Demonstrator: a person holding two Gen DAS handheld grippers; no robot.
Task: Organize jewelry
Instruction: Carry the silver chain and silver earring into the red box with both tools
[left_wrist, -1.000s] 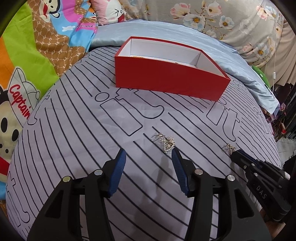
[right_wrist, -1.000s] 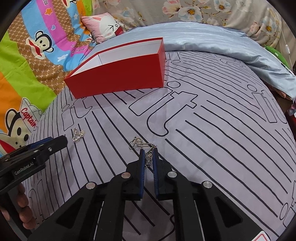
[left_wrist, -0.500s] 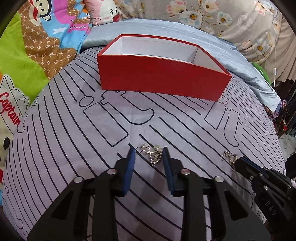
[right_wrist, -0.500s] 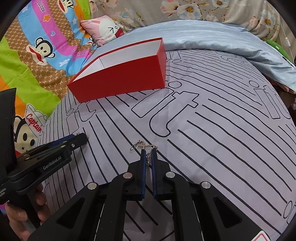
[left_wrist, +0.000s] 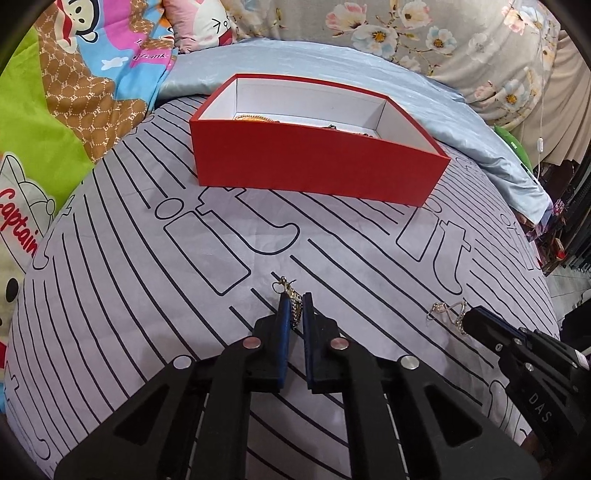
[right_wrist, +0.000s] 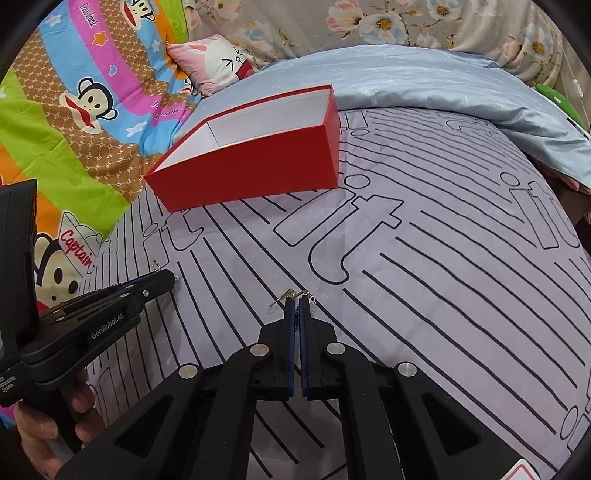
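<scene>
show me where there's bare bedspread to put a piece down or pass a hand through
Bare: the striped grey bedspread between the red cardboard box and both grippers, and its wide stretch right of the box in the right wrist view. Crowded: at the left gripper and right gripper, each shut on a small metal earring.

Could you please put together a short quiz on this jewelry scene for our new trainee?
1. True or false: the red box stands open, with no lid on it.
2. What does the left gripper hold? A) an earring B) a spoon C) nothing
3. Fill in: the right gripper is shut on a small piece of ____ .

Key:
1. True; its white inside shows, with some jewelry visible just over the near wall.
2. A; the left earring sits between the closed pads, its hook poking out in front.
3. Jewelry; the right earring is pinched at the tips, over the striped bedsheet.
</scene>
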